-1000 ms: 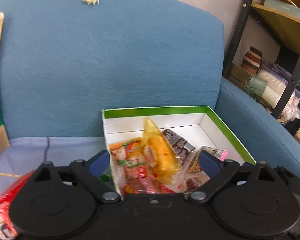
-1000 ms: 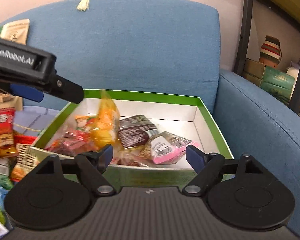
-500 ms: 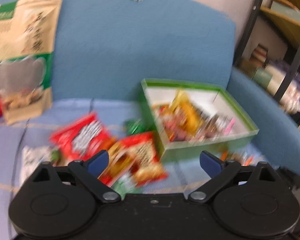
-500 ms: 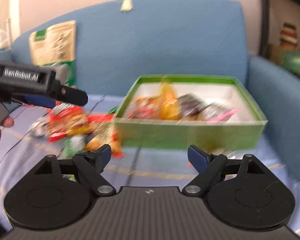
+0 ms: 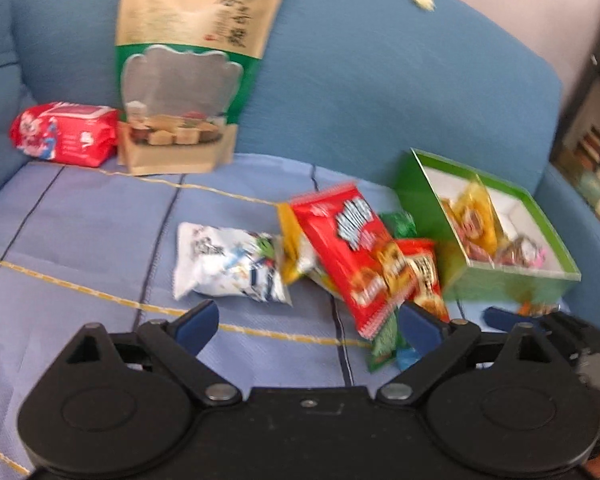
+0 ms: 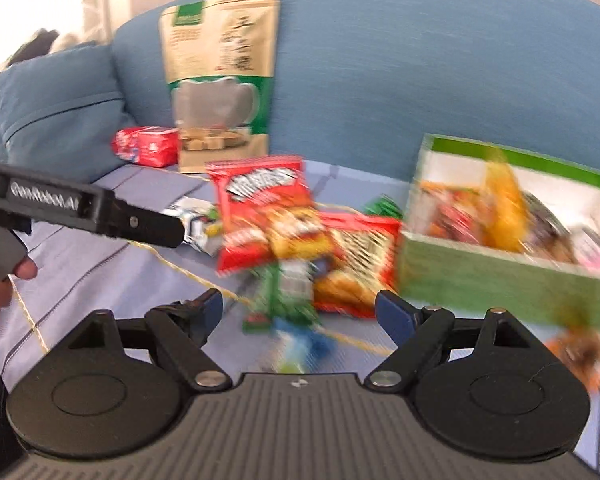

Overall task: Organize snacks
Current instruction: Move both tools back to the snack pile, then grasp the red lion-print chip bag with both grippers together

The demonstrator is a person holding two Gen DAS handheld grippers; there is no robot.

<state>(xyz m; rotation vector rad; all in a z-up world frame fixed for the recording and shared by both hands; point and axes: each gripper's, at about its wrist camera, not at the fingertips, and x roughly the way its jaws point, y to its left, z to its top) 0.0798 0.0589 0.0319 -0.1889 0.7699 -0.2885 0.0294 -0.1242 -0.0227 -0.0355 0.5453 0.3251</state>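
Observation:
A green box [image 5: 500, 284] [image 6: 480, 276] with white inside holds several snack packs, at the right of the blue sofa seat. Left of it lies a loose pile: a red chip bag [image 5: 352, 248] [image 6: 264, 204], a white pack [image 5: 228, 264] and small green packs [image 6: 288, 296]. My left gripper [image 5: 308, 322] is open and empty, hovering in front of the pile. My right gripper [image 6: 298, 310] is open and empty too, low over the green packs. The left gripper's body [image 6: 80, 212] shows at the left of the right wrist view.
A tall tan and green pouch [image 5: 196, 60] [image 6: 220, 76] leans on the sofa back, with a red pack [image 5: 64, 132] beside it. A blue cushion [image 6: 56, 116] sits at the far left. A shelf unit [image 5: 596, 128] stands to the right. A light blue cloth [image 5: 80, 240] covers the seat.
Both grippers pulled back from the box and swung left. The view went from inside the box to the loose pile on the seat. Both stayed open and empty.

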